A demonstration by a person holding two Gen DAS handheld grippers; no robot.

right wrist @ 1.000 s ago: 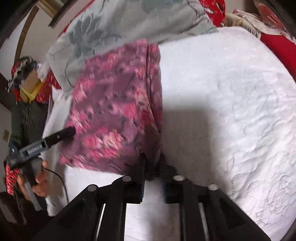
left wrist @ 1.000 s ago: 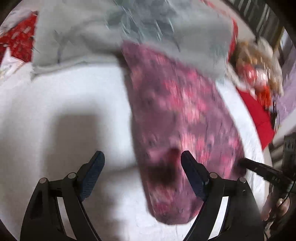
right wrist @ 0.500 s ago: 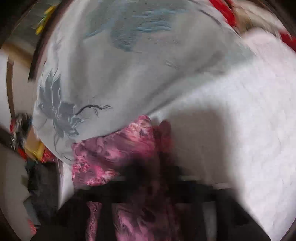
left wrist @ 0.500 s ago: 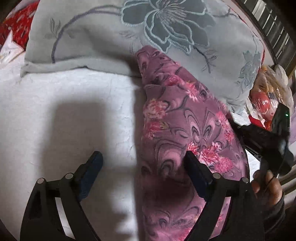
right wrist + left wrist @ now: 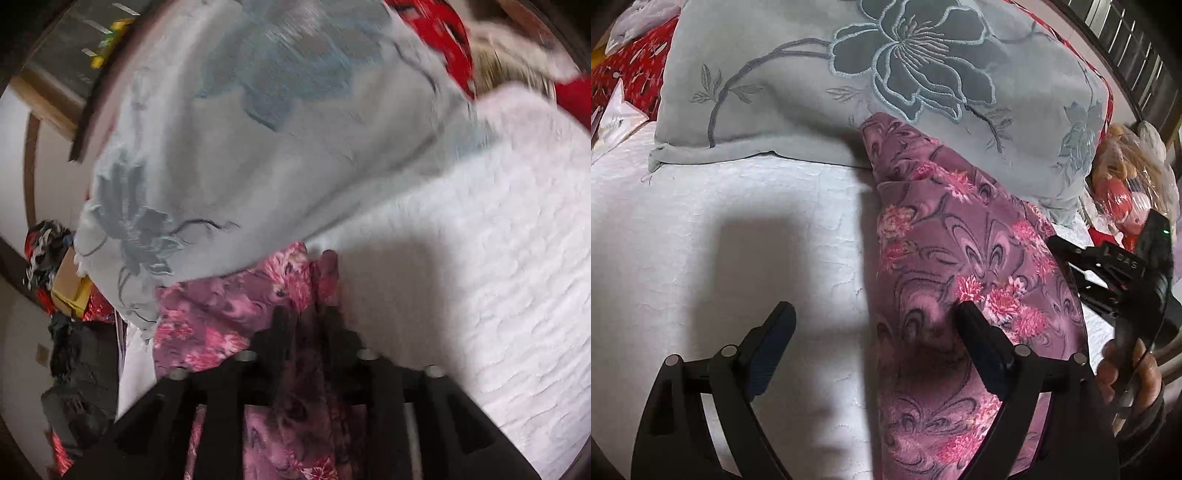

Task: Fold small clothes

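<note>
White quilt [image 5: 720, 229] carries purple floral garment [image 5: 960, 266] against grey pillow [image 5: 798, 92]; left hand-held gripper [image 5: 875, 325] spread, right hand-held gripper [image 5: 304, 321] opening astride cloth.

The grey flower-embroidered pillow [image 5: 258, 155] is smearing into motion blur in the right wrist view, and the purple floral fabric garment [image 5: 295, 406] is running off the lower edge there, its end hiding behind the gripper
</note>
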